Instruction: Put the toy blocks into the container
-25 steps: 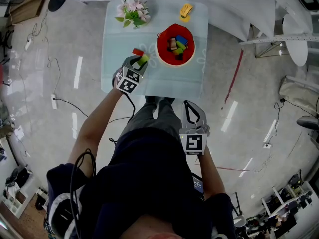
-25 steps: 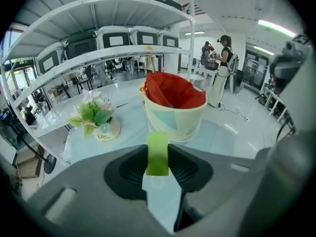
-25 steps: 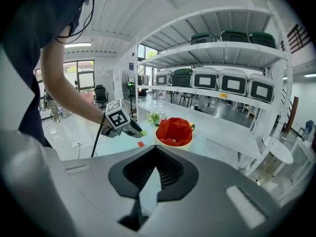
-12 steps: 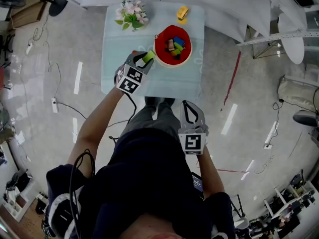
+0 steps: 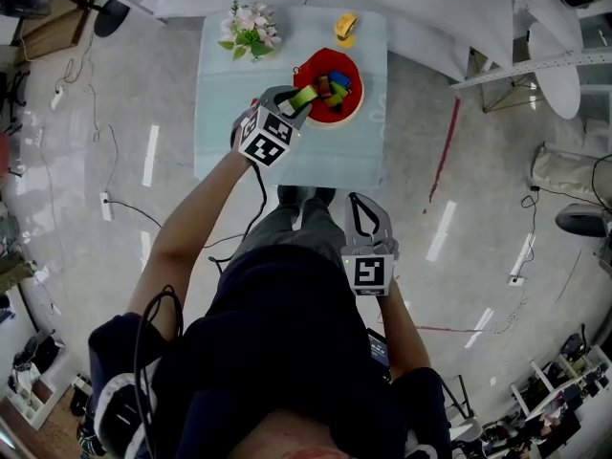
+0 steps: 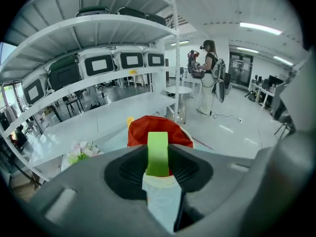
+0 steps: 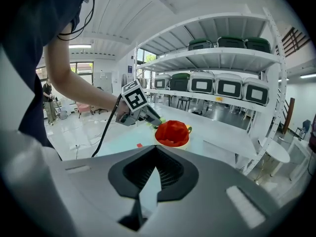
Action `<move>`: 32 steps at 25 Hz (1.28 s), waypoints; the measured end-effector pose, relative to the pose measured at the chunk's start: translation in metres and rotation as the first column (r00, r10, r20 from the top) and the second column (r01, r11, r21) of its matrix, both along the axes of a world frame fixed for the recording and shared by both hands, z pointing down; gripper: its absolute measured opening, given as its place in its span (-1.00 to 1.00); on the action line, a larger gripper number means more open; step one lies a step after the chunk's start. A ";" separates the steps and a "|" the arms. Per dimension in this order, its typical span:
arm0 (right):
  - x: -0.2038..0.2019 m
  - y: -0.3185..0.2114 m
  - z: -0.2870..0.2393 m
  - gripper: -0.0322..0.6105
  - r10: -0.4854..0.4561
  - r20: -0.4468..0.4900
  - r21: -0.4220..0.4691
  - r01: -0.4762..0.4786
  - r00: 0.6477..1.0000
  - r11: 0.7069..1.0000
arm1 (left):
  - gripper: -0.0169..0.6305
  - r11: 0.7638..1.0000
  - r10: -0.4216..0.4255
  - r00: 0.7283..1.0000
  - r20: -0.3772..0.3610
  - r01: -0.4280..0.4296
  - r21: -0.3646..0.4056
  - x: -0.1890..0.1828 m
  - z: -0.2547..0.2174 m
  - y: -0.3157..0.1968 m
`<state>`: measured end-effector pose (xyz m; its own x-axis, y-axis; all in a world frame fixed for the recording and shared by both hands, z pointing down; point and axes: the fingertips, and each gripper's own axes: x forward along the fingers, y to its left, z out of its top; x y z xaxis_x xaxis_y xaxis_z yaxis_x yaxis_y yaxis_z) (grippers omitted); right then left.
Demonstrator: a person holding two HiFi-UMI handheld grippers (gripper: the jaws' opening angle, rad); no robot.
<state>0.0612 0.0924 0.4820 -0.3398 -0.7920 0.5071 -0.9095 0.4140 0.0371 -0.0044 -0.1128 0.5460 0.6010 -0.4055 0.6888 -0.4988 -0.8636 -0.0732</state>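
Green block point(image 5: 305, 97): clamped between the jaws of your left gripper point(image 5: 298, 99), pads pressing on its two flat sides. In the left gripper view the block point(image 6: 158, 153) runs lengthwise along the jaws and sticks out past their tips. Its long axis points straight at the red container point(image 6: 140, 131), which sits dead ahead and just beyond the block's far end. From the head view, the block's free end lies at the container's near-left rim point(image 5: 298, 76), seemingly just over it; its height above the rim cannot be read. Several blocks point(image 5: 335, 82) already lie inside. Judgement: the release needs the block carried a little further along its own axis, up and to the right across the table point(image 5: 229, 132), so it drops clear of the rim and not onto it. Your right gripper point(image 5: 366, 204) hangs at your waist, well apart from the table, jaws together on nothing point(image 7: 156, 149); the left is plainly the nearer. The right gripper view shows a small red piece point(image 7: 139, 144) on the table short of the container point(image 7: 173, 132), possibly another block. Flowers point(image 5: 247, 29) stand at the far-left corner, out of the path.
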 end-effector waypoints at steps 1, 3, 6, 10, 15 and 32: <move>0.000 0.000 0.000 -0.90 0.001 0.000 0.002 -0.001 1.000 1.000 | -0.53 1.000 0.008 1.000 0.006 -0.008 -0.001 0.004 0.001 -0.001; 0.002 0.001 -0.001 -0.90 0.004 0.000 0.005 -0.004 1.000 1.000 | -0.53 1.000 0.019 1.000 0.016 -0.019 -0.007 0.012 0.003 -0.005; 0.006 0.002 -0.002 -0.90 0.014 0.002 0.007 -0.014 1.000 1.000 | -0.53 0.999 0.037 0.999 0.030 -0.037 -0.009 0.023 0.005 -0.009; 0.010 0.005 -0.003 -0.90 0.024 -0.001 0.008 -0.024 1.000 1.000 | -0.53 0.998 0.055 0.997 0.049 -0.054 -0.014 0.033 0.011 -0.013; 0.016 0.007 -0.003 -0.90 0.033 -0.006 0.008 -0.033 0.999 0.999 | -0.53 0.997 0.069 0.994 0.081 -0.067 -0.026 0.042 0.023 -0.018; 0.028 0.007 0.001 -0.90 0.041 -0.005 -0.001 -0.041 0.999 0.999 | -0.53 0.996 0.081 0.985 0.155 -0.073 -0.054 0.063 0.047 -0.030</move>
